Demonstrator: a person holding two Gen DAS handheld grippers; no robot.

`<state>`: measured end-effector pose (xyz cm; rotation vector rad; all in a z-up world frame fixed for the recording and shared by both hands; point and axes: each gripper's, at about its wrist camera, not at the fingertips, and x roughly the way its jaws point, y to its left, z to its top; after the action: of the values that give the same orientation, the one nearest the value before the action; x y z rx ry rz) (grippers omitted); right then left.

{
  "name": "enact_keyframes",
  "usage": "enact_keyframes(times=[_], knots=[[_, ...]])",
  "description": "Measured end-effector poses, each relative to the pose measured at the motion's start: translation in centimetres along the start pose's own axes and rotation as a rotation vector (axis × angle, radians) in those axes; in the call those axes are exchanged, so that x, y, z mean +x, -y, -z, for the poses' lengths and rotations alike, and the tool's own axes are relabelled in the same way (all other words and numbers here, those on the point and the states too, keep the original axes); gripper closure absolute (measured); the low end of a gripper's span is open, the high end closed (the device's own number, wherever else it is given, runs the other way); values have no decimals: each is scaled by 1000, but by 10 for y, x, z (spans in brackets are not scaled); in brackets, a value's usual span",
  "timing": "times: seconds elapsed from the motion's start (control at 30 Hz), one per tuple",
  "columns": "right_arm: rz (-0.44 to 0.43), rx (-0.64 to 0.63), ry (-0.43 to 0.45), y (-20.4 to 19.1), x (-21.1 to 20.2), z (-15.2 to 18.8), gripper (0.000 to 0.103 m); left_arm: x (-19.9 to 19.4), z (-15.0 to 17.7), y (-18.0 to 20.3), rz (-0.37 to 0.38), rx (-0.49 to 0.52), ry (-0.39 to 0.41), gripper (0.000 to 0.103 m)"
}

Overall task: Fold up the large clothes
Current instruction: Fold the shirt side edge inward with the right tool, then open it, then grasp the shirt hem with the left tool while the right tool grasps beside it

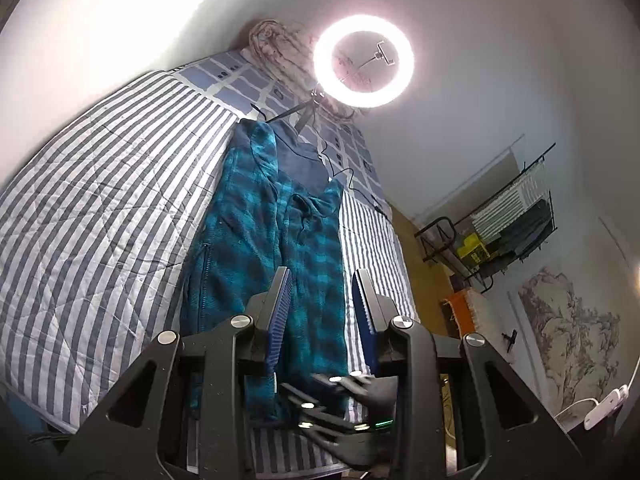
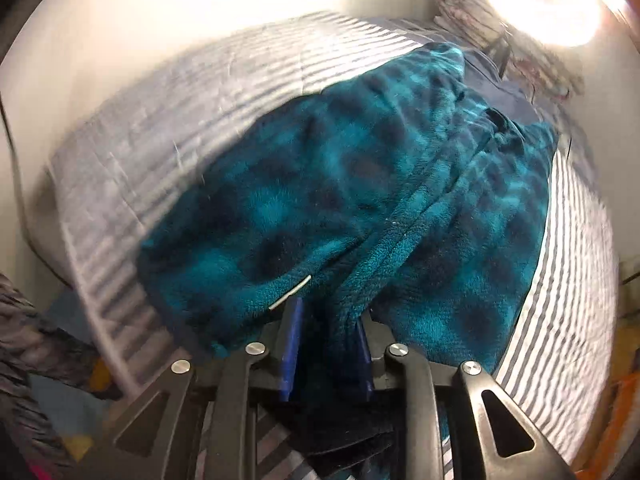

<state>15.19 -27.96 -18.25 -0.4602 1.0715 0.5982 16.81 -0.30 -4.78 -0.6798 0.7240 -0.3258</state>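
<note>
1. The landmark is the striped quilt (image 1: 100, 216) that covers the bed. On it lies the teal plaid fleece jacket (image 1: 248, 216), stretched lengthwise from the near hem up towards the ring light (image 1: 363, 61) at the far end, with quilt bare to its left and a narrower strip of quilt to its right.

2. The left gripper (image 1: 322, 300) hovers above the near end of the jacket with its jaws apart and nothing between the blue pads (image 1: 280, 312); only fleece and quilt show through the gap.

3. The right gripper (image 2: 326, 320) is at the near edge of the jacket (image 2: 320, 184), and a bunched ridge of fleece runs down between its pads. The jaws look clamped on that fold, though motion blur softens the contact.

4. Handling, as a judgement: the fleece is thick, soft and limp, light for its bulk, and grippy rather than slick. It will sag and drag on the quilt (image 2: 168, 92) instead of holding a crease. Hem corners, or the seam beside the zip, seem the firmest places to grip.

5. The left view alone shows the jacket's whole length, its navy lining near the collar, the black cable crossing the far quilt, and the wire rack (image 1: 508, 216) off the quilt's right side.

6. The right view alone shows the pinched fold and the fleece's pile close up.
</note>
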Motion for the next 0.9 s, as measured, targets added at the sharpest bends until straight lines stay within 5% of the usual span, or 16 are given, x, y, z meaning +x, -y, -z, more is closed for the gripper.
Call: enact_keyframes(times=[0.2, 0.27, 0.43, 0.53, 0.73, 0.9], knots=[[-197, 218, 119, 59, -35, 8, 71, 17, 4, -11, -54, 22, -58, 73], [-251, 281, 138, 76, -39, 16, 71, 24, 7, -18, -78, 30, -86, 60], [-194, 467, 96, 112, -26, 54, 60, 47, 26, -52, -172, 27, -162, 52], [-243, 572, 56, 125, -11, 78, 59, 65, 42, -81, -217, -16, -245, 52], [-406, 691, 55, 119, 3, 101, 50, 93, 74, -111, -216, -65, -372, 51], [-405, 649, 35, 95, 19, 94, 53, 114, 100, -120, -197, -92, -445, 51]])
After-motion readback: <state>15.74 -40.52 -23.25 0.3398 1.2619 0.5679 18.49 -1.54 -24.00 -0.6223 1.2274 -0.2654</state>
